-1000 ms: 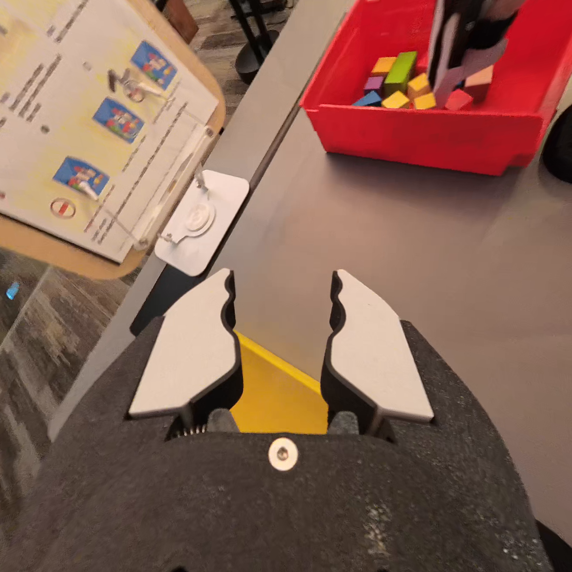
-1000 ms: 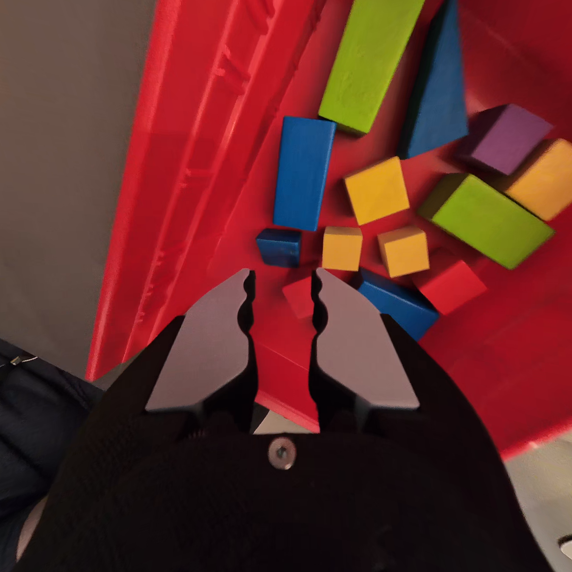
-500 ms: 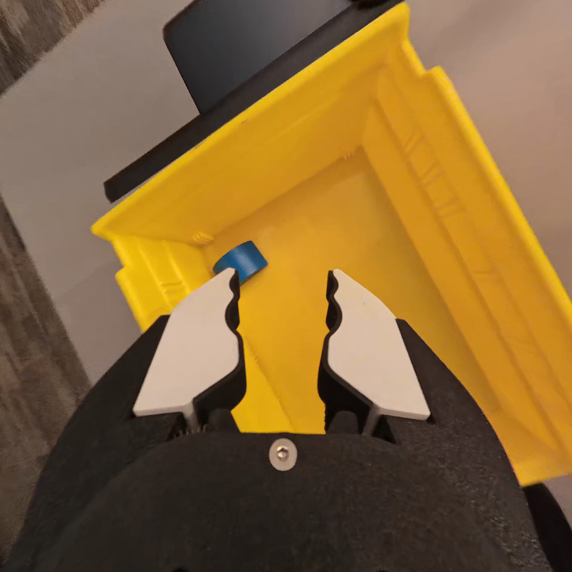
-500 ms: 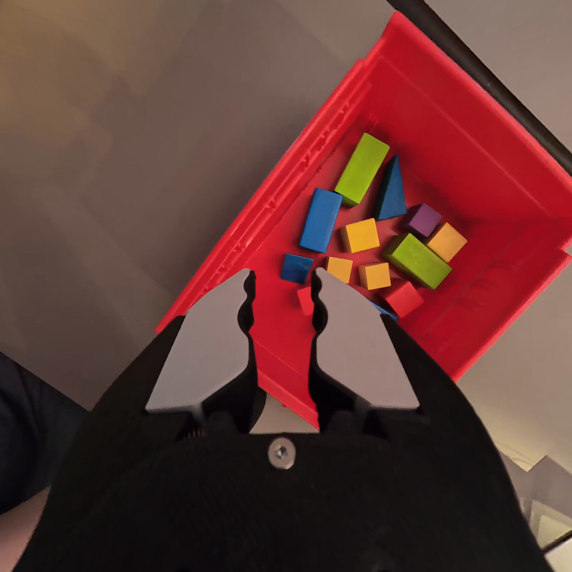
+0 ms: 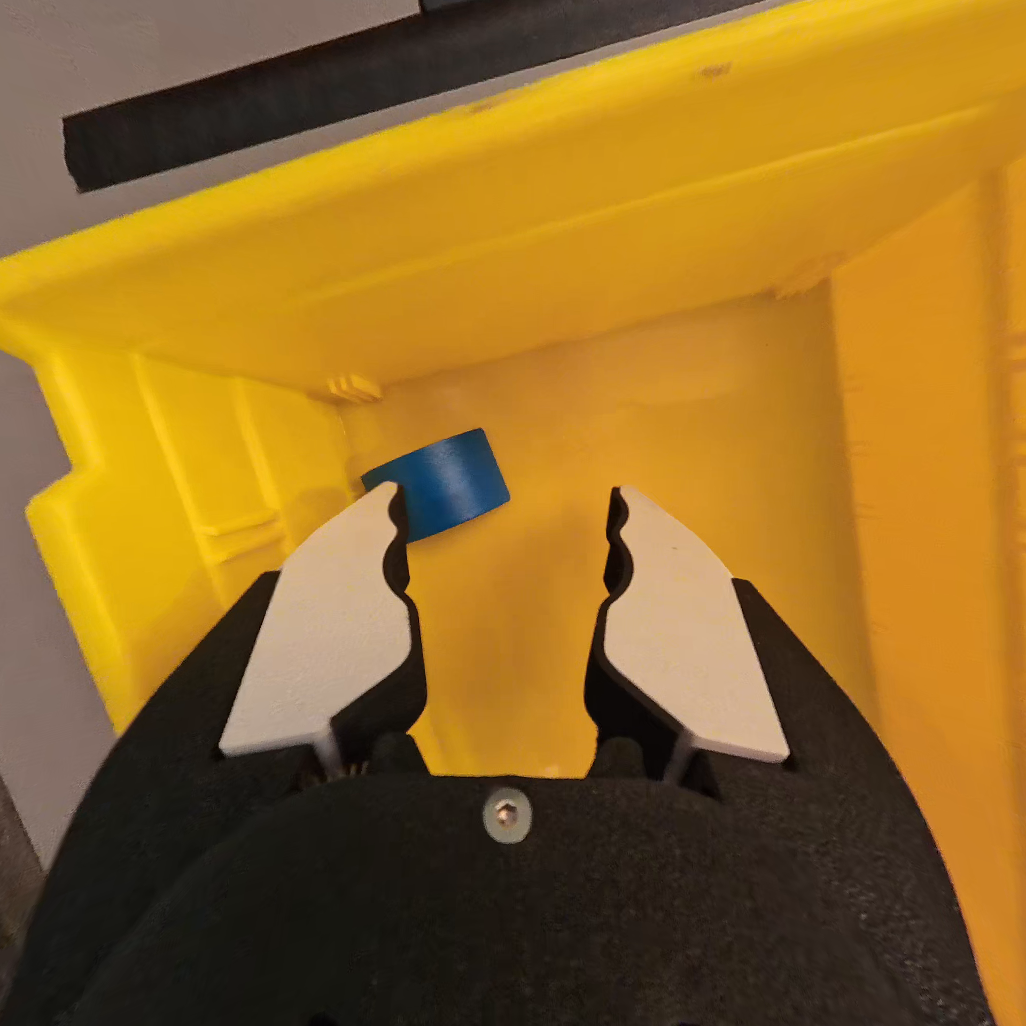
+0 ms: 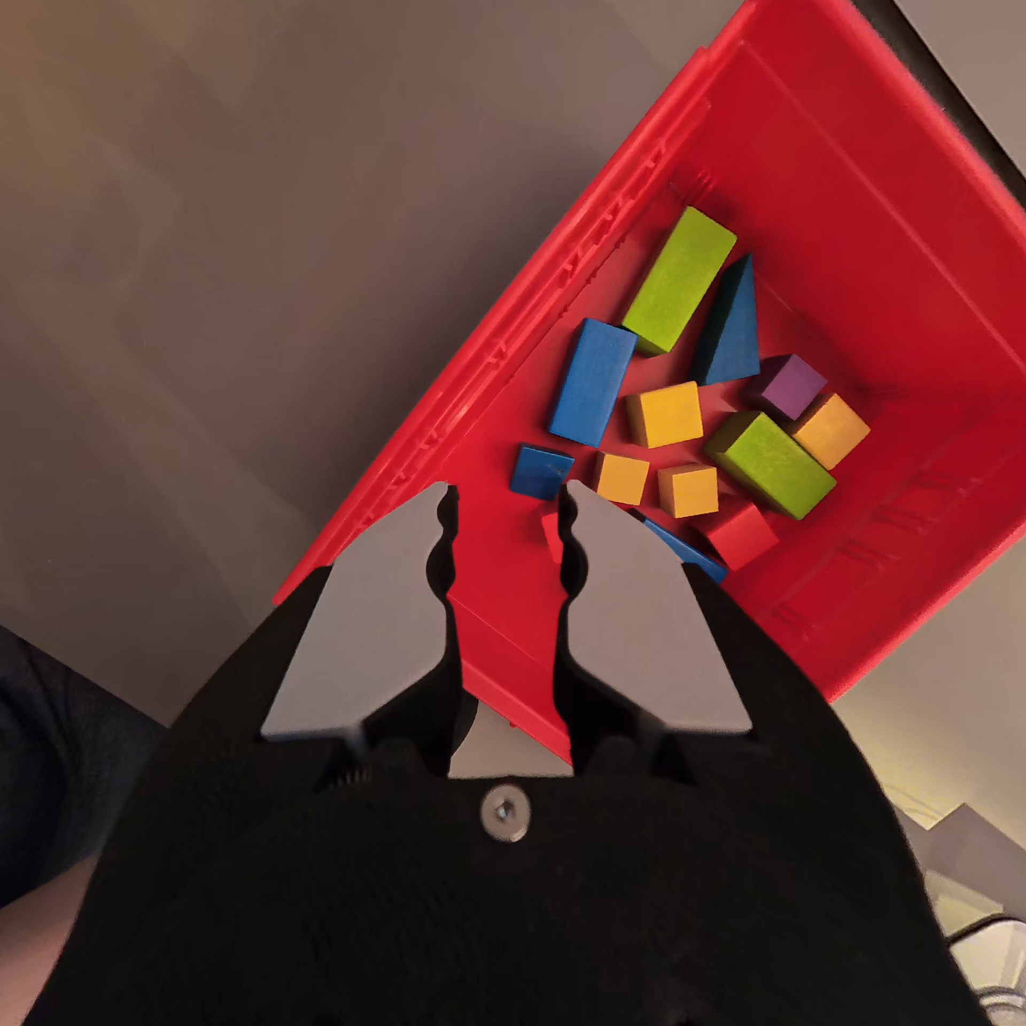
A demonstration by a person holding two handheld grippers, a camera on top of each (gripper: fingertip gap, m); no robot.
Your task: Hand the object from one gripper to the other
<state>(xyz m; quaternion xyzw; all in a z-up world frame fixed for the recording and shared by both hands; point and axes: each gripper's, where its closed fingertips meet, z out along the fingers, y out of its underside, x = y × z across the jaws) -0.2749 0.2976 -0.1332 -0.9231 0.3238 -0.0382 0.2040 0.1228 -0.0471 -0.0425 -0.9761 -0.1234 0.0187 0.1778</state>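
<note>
since a moment ago the left gripper (image 5: 502, 491) has dropped closer into the yellow bin (image 5: 555, 233), jaws spread and empty; the right gripper (image 6: 506, 488) has lifted back from the red bin (image 6: 866, 183), part open, holding nothing. the blue cylinder (image 5: 447, 483) lies at 11 o'clock by the bin's corner; shift left to straddle it. its short axis runs roughly 10 to 4 o'clock.

One blue cylindrical block (image 5: 444, 483) lies on its side on the floor of the yellow bin (image 5: 555, 233), in the far left corner, close to the side wall. Its curved face is uppermost. Nothing grips it. The near left portion is hidden from view.
</note>
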